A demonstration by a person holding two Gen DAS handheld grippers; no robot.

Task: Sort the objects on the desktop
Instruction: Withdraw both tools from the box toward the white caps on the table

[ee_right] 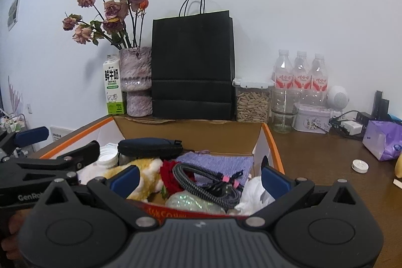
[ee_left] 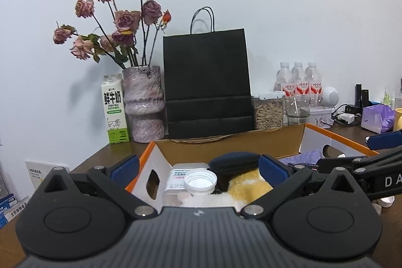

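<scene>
While both claws hang over the cardboard box (ee_right: 191, 132), neither one has anything in it: the left claw (ee_left: 198, 168) is spread wide with its blue pads either side of the box's contents, and the right claw (ee_right: 199, 180) is splayed just as wide, nothing between the fingers.

Right under the left claw, bottom centre of its frame, there's a white bottle (ee_left: 199, 182) with its cap off, lying beside a fluffy yellow plush toy (ee_left: 251, 188) and a dark zip case (ee_left: 233, 161). From the right wrist view you get the other half of the box: a coiled braided cable (ee_right: 213, 182) sitting on top in the middle, a red flower (ee_right: 170, 175) just left of it, a purple knitted cloth (ee_right: 221, 162) behind, and some crumpled white stuff at the lower right that I can't identify.

So the box looks pretty loaded already; I'd guess most of the sorting is done. What's left, as far as I can see, is out on the table (ee_right: 314, 154) at the right of the frame: a small round white tin (ee_right: 360, 165), a purple tissue pack (ee_right: 383, 139), and a couple of white caps near the left view's lower right edge. Whether the tidy back row (black paper bag (ee_right: 192, 67), vase of dried roses (ee_right: 135, 82), milk carton (ee_right: 113, 87), water bottles (ee_right: 300, 74)) counts as "to sort" I can't tell.
</scene>
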